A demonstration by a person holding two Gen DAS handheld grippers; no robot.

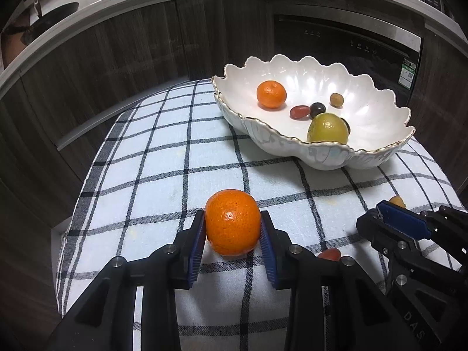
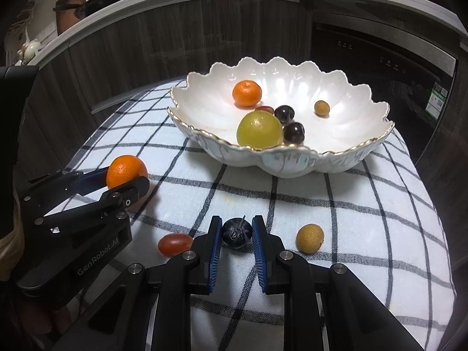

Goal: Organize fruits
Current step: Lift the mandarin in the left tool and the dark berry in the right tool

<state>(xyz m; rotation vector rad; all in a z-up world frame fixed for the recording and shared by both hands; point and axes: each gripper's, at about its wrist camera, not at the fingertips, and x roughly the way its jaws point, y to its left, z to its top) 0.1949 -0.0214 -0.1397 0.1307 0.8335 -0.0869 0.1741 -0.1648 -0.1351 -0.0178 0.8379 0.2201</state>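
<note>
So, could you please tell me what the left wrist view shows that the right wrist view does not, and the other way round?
Only the left wrist view shows the left gripper head-on, its pads pressed on both sides of the orange.

Only the right wrist view shows the right gripper shut on a dark grape, and a second dark grape in full in the bowl.

Both show the scalloped white bowl with fruit inside, the checked cloth, a red grape and a tan fruit lying on it.
</note>
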